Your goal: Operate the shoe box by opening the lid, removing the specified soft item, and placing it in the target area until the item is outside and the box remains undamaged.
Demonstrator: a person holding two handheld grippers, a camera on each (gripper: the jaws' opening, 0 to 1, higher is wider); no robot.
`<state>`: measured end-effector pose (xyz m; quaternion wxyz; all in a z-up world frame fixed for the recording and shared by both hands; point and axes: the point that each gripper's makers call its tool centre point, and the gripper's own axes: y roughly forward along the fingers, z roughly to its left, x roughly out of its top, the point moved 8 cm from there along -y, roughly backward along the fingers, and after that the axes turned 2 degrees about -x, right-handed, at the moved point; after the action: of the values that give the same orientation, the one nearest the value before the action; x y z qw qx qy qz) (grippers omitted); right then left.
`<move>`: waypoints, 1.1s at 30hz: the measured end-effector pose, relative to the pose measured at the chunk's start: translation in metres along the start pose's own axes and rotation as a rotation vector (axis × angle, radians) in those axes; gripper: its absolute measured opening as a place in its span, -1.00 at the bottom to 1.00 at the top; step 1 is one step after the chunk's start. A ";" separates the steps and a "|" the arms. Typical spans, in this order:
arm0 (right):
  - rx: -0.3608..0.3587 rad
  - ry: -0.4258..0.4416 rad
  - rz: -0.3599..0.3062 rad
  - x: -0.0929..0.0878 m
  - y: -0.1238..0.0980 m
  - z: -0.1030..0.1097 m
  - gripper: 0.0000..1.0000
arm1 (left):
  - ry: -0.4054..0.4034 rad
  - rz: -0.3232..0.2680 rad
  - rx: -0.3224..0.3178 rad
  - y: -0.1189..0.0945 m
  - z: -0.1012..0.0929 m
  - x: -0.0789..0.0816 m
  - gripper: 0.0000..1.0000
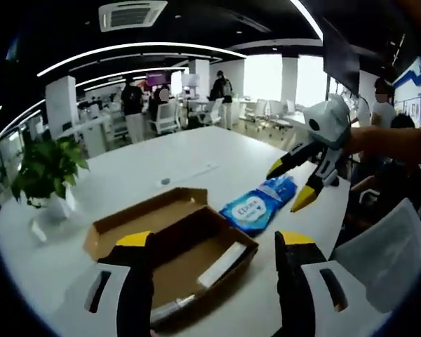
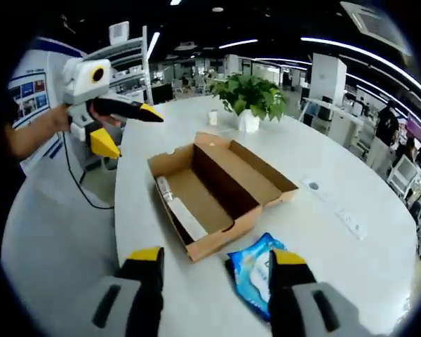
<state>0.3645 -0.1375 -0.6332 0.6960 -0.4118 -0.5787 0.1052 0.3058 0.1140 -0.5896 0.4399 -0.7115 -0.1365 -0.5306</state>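
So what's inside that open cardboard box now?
The shoe box lies open, lid folded back. Inside, a pale flat strip rests along one wall on bare cardboard. The near wall hides the corner below it. The blue soft pack lies outside on the table.

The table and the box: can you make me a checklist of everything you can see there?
Surface: white table, round-edged.
Job's things: brown shoe box open, lid folded back, a white strip lying inside; blue soft pack lying on the table beside the box.
Clutter: potted plant, small white cup, flat white strip on the table.
Grippers: left gripper open, held above the table edge; right gripper open, above the blue pack.
Cables: black cable hanging beside the table.
Surroundings: office, ceiling lights, desks, chairs, people standing far off.
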 end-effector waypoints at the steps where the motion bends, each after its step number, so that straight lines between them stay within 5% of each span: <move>1: 0.002 -0.013 0.007 0.001 0.003 0.000 0.19 | 0.001 -0.002 0.004 -0.003 0.000 -0.002 0.48; 18: 0.112 -0.139 0.052 0.016 0.044 0.005 0.30 | -0.045 -0.001 -0.010 -0.044 -0.001 -0.035 1.00; 33: 0.140 -0.207 0.113 0.015 0.075 0.004 0.25 | -0.045 0.011 0.014 -0.060 -0.010 -0.053 1.00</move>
<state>0.3903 -0.0784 -0.6740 0.6526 -0.3810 -0.6145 0.2265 0.2386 0.1554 -0.6070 0.4445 -0.7210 -0.1459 -0.5111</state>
